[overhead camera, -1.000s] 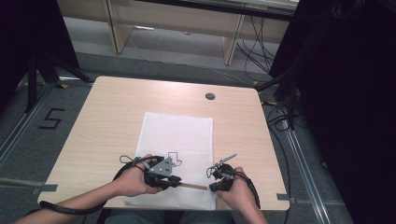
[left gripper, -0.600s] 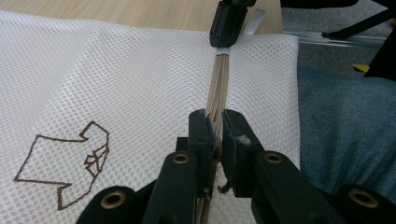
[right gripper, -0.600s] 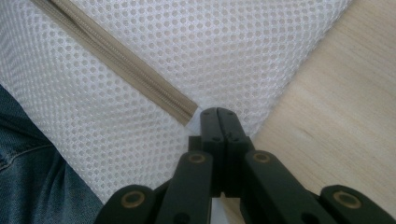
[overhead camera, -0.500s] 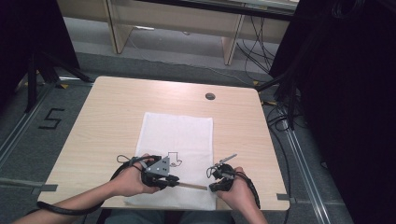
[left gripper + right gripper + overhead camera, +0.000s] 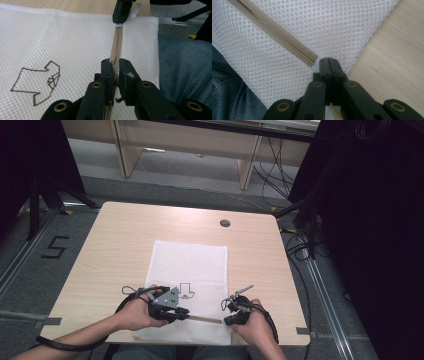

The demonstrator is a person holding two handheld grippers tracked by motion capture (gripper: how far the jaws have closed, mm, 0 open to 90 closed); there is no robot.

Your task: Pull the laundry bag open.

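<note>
1. Mesh laundry bag (image 5: pixel 189 270): white, flat on the desk (image 5: pixel 125 235), lying near the person's edge with its long axis running near to far. A brown outline drawing (image 5: pixel 40 82) sits on its near-left part.
2. A tan zipper (image 5: pixel 205 319) runs left to right along the bag's near end, between the two claws.
3. Left claw (image 5: pixel 114 68): narrow, its jaws pinched on the zipper at what is probably the slider, though the jaws hide it. Seen along this claw, the zipper stretches straight ahead to the other claw.
4. Right claw (image 5: pixel 328 60): fully closed, clamped on the mesh right at the zipper's end, beside the bag's near-right corner where bare desk begins.
5. The coming move looks to turn on this line: the zipper's axis joins the claws, so the left one would slide along it while the right anchors the end. Which way it should travel I cannot tell.
6. Nothing lies on the zipper's path; the person's lap in blue fabric (image 5: pixel 185 65) is just past the near edge. A round grommet (image 5: pixel 225 223) sits far off, well apart.
</note>
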